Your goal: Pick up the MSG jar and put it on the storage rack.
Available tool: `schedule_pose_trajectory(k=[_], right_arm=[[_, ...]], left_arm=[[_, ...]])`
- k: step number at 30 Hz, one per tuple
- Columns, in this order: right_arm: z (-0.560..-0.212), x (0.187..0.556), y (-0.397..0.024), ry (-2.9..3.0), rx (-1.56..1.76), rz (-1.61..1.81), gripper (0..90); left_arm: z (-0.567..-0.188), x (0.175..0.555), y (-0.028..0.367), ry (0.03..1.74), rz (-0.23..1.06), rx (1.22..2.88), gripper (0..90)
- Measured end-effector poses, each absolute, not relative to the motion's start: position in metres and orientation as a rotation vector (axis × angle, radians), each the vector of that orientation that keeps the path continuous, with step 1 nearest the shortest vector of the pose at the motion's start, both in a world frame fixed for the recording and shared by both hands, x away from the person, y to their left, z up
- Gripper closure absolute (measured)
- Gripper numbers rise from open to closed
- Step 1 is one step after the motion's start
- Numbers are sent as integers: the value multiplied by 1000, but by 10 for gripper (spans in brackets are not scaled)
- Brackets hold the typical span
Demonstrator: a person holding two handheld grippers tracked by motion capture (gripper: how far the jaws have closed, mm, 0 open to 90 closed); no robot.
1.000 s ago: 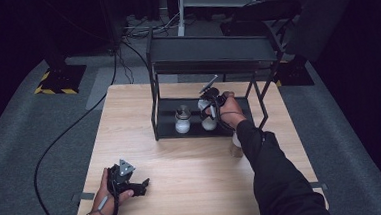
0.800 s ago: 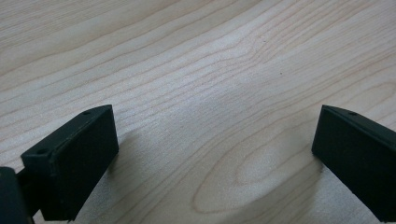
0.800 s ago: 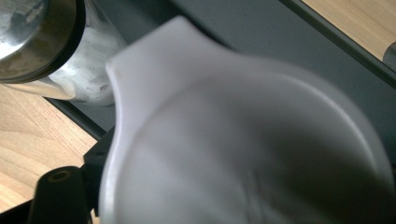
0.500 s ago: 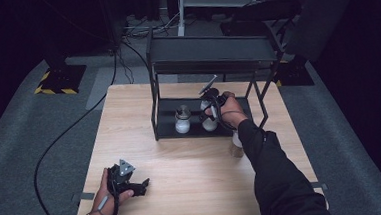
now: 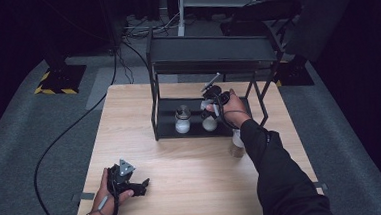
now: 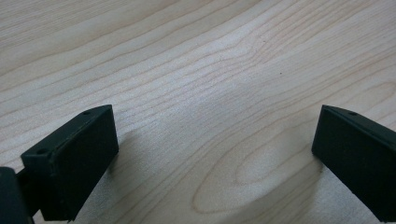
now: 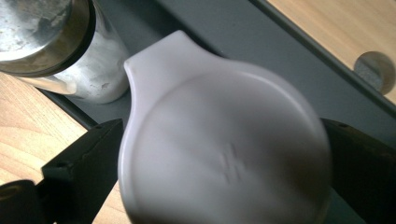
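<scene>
A jar with a white lid [image 7: 224, 140] stands on the lower shelf of a black rack [image 5: 210, 56]. My right gripper [image 5: 209, 105] hangs over this jar [image 5: 209, 122], pointing down. Its jaws have just been opening and now stand wide, open, with the white lid between them [image 7: 224, 177]. A second jar with a metal lid [image 7: 42, 32] stands just left of it on the same shelf [image 5: 182, 120]. My left gripper [image 5: 142, 184] rests on the wooden table [image 5: 193, 187] near the front left, open, with bare wood between its jaws [image 6: 215, 158].
A small pale jar [image 5: 238, 143] stands on the table in front of the rack, beside the right forearm. The rack's top shelf overhangs the lower shelf and its side posts flank the jars. A black cable [image 5: 55, 146] runs across the floor at the left.
The right hand has shifted slightly over the white-lidded jar. The left hand and its gripper have stayed where they were.
</scene>
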State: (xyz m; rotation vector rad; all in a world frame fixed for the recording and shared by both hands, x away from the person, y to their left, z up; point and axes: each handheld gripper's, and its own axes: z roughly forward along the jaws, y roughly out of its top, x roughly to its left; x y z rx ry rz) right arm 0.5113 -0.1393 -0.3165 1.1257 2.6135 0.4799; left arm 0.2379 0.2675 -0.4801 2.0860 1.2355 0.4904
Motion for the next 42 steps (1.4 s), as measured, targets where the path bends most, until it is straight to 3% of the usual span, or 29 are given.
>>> schedule_pose_trajectory(k=[42], right_arm=[[-288, 406, -212, 2416, 975, 726, 43]], left_arm=[[-480, 238, 268, 1236, 489, 2086, 4]])
